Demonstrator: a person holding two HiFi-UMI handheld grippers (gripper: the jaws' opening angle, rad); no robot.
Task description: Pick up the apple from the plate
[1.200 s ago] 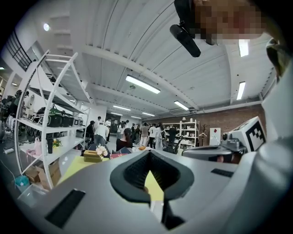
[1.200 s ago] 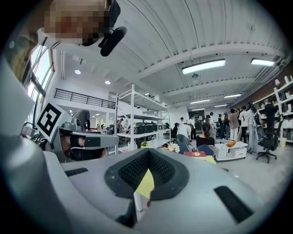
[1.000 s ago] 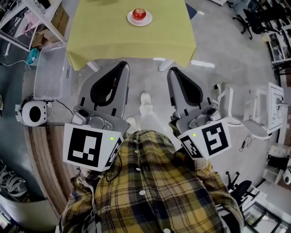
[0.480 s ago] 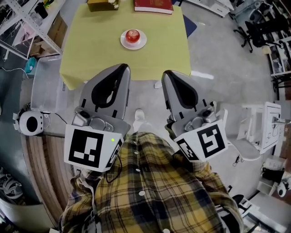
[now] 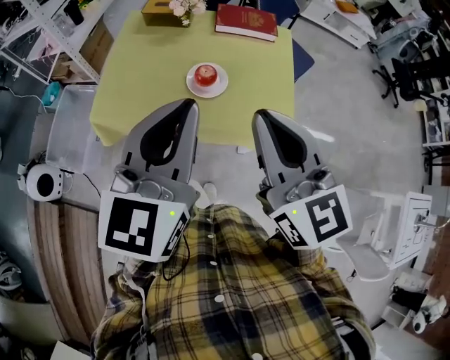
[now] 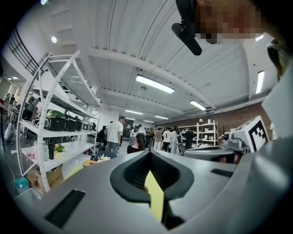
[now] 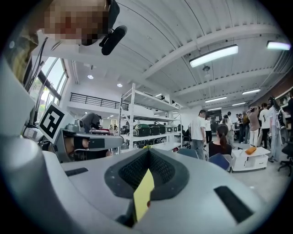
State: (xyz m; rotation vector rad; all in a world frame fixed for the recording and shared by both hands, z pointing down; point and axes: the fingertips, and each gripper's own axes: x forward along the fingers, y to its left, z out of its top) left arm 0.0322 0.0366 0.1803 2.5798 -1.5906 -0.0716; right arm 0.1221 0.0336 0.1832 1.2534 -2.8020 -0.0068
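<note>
A white plate [image 5: 220, 86] sits on the yellow-covered surface [image 5: 133, 84], roughly midway between its left and right edges. It holds one thing, the apple [image 5: 205, 73], which rests at its centre. The apple is round and red, with a paler patch on top.

At the far left corner a brown box [image 5: 156, 12] carries pale flowers, and a red book [image 5: 245, 22] lies to its right. A translucent bin [image 5: 69, 123] stands on the floor left of the surface; I cannot tell what is in it.

The left tool [image 5: 188, 105] and right tool [image 5: 261, 114] point at the near edge, well short of the plate. Each has its jaws together and holds nothing.
</note>
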